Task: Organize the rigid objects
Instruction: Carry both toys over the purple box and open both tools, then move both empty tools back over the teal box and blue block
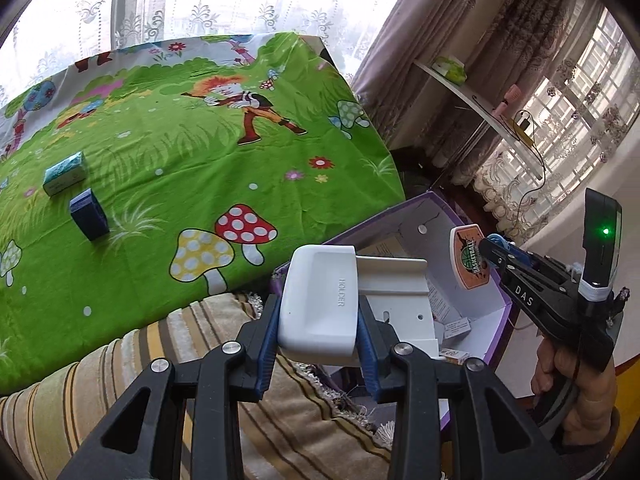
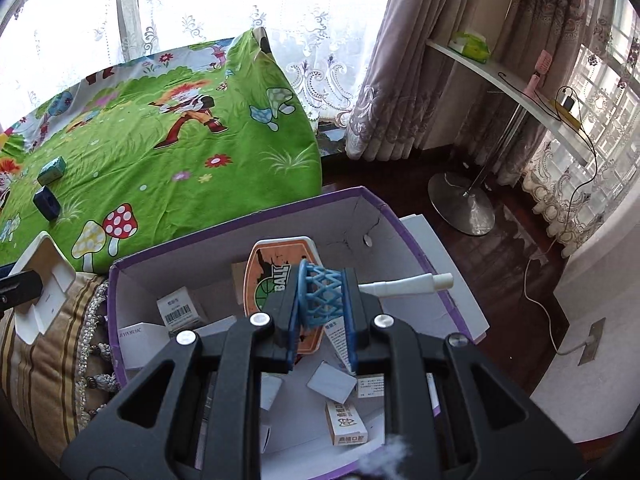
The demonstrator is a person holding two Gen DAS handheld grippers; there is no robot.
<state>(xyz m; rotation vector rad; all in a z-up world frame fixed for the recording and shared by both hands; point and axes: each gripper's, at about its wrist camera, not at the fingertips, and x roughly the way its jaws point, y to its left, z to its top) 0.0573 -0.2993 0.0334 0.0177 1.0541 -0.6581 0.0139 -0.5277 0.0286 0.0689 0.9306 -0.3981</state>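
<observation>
The left gripper (image 1: 318,344) clamps a smooth white plastic holder (image 1: 316,304) beside the purple cardboard box (image 2: 404,220). The right gripper (image 2: 322,312) pinches a toy basketball hoop (image 2: 320,292) by its blue net over the box. A green cartoon cloth (image 1: 180,152) covers the table near lace curtains (image 2: 328,68).

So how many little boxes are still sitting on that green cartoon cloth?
2. A teal box lies near the left edge of the green cloth, and a dark blue block sits just in front of it. More could lie outside the view.
</observation>
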